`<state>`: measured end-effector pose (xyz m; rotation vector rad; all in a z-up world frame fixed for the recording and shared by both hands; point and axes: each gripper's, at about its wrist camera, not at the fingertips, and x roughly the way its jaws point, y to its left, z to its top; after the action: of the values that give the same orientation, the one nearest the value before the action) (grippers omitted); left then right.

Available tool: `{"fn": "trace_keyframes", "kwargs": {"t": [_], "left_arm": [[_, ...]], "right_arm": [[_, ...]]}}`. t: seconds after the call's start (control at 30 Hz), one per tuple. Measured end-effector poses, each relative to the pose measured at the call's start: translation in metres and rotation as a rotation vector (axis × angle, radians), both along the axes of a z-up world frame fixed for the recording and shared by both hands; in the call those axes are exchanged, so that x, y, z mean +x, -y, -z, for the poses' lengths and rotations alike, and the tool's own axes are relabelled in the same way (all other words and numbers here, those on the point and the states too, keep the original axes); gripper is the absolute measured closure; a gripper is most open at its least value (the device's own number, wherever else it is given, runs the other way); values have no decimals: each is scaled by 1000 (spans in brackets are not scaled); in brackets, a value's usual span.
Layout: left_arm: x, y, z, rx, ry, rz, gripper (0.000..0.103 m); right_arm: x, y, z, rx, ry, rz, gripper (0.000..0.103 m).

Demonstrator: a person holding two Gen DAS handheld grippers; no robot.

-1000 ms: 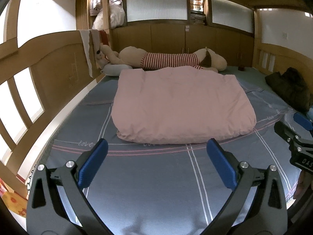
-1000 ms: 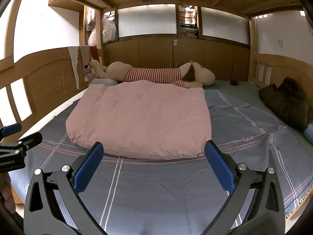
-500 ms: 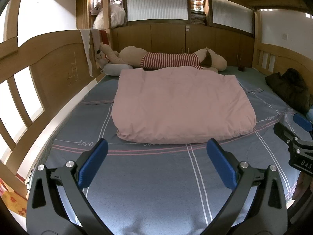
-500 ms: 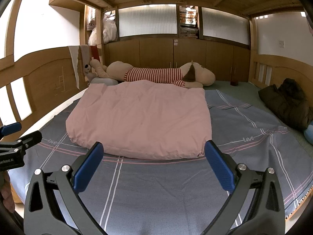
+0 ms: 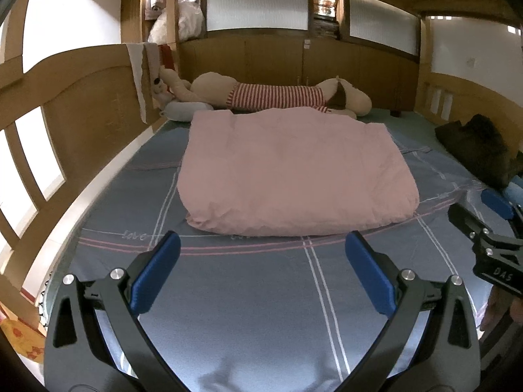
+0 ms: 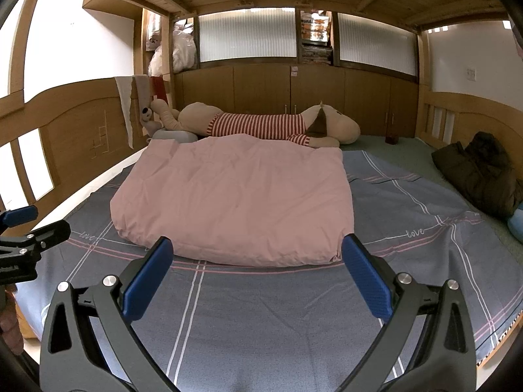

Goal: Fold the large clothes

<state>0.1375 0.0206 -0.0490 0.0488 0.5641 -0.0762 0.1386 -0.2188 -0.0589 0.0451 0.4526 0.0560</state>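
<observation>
A pink folded quilt (image 5: 291,173) lies in the middle of the bed on a grey-blue striped sheet (image 5: 261,294); it also shows in the right wrist view (image 6: 235,196). My left gripper (image 5: 261,254) is open and empty, held over the sheet short of the quilt's near edge. My right gripper (image 6: 258,254) is open and empty, also just short of the quilt's near edge. Each gripper shows at the edge of the other's view: the right one (image 5: 490,225) and the left one (image 6: 29,232).
A long plush dog in a striped shirt (image 6: 261,124) lies along the far wall behind the quilt. A dark jacket (image 6: 480,170) is heaped at the right side. A wooden headboard (image 5: 81,114) with a draped towel lines the left side. A wooden bunk ceiling is overhead.
Both grippers have stayed open and nearly still; the views shifted only slightly. The quilt has not moved.
</observation>
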Motion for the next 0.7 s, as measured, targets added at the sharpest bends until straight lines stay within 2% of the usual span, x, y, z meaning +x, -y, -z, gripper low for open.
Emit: {"fn": "trace_keyframes", "kwargs": {"t": [0.17, 0.5, 0.7], "left_arm": [[-3, 4, -1, 18, 11, 0, 2], [1, -3, -1, -23, -11, -18, 2], [2, -4, -1, -20, -15, -16, 2]], "right_arm": [[0, 0, 0, 0, -1, 0, 1], [0, -1, 0, -1, 0, -1, 1], [0, -3, 0, -2, -1, -2, 1]]}}
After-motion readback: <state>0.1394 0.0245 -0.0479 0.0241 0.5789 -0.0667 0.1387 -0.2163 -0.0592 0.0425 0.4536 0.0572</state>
